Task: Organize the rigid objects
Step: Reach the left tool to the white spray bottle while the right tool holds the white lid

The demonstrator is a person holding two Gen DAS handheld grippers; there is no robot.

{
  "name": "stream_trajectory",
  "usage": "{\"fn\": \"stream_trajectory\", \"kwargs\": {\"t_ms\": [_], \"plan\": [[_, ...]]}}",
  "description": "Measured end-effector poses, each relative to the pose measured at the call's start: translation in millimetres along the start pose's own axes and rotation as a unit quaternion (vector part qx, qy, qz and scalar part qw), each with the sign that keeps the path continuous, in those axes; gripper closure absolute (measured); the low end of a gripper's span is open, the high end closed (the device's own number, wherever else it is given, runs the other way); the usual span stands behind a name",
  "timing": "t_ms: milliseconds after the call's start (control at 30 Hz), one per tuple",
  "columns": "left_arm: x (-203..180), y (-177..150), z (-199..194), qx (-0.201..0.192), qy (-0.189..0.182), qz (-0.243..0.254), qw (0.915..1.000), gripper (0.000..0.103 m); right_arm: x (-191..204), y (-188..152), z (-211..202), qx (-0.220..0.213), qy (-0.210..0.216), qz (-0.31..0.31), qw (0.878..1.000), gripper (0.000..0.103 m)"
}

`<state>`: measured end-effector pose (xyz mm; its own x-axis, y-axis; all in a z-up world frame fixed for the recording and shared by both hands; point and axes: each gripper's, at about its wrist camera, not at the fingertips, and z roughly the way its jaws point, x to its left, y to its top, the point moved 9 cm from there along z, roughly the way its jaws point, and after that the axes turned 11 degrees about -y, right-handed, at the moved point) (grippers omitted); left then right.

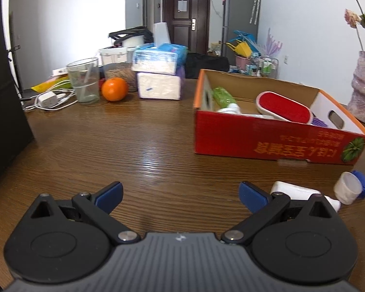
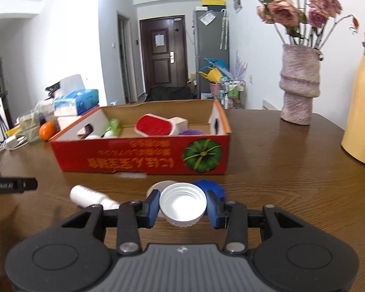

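Note:
My right gripper point(image 2: 183, 209) is shut on a white screw cap point(image 2: 182, 204), its hollow side facing the camera, held just above the table. Behind the cap lie a blue piece point(image 2: 210, 187) and a pale round lid point(image 2: 158, 187). A small white bottle point(image 2: 90, 196) lies on its side to the left. The red cardboard box point(image 2: 143, 160) stands behind, holding a red lint brush point(image 2: 154, 126), a green item point(image 2: 113, 125) and a purple item point(image 2: 191, 132). My left gripper point(image 1: 181, 194) is open over bare table, with the white bottle point(image 1: 294, 191) and white cap point(image 1: 348, 189) at its right.
A pink vase point(image 2: 299, 90) with flowers and a yellow jug point(image 2: 362, 102) stand on the right of the wooden table point(image 2: 292, 170). At the left back are an orange point(image 1: 114, 89), a clear cup point(image 1: 84, 82), tissue packs point(image 1: 158, 73) and a charger with cables point(image 1: 48, 98).

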<state>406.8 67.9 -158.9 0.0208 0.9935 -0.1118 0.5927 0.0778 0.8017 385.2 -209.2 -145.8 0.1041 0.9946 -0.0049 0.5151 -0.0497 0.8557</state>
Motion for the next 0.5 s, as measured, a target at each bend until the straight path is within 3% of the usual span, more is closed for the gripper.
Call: {"fn": "stream_trajectory", "kwargs": {"t_ms": [500], "plan": [[-77, -11, 15, 0.011, -0.053, 0.026, 0.9982, 0.0, -48, 4, 6, -0.009, -0.015, 0.009, 1.0, 0.064]]}}
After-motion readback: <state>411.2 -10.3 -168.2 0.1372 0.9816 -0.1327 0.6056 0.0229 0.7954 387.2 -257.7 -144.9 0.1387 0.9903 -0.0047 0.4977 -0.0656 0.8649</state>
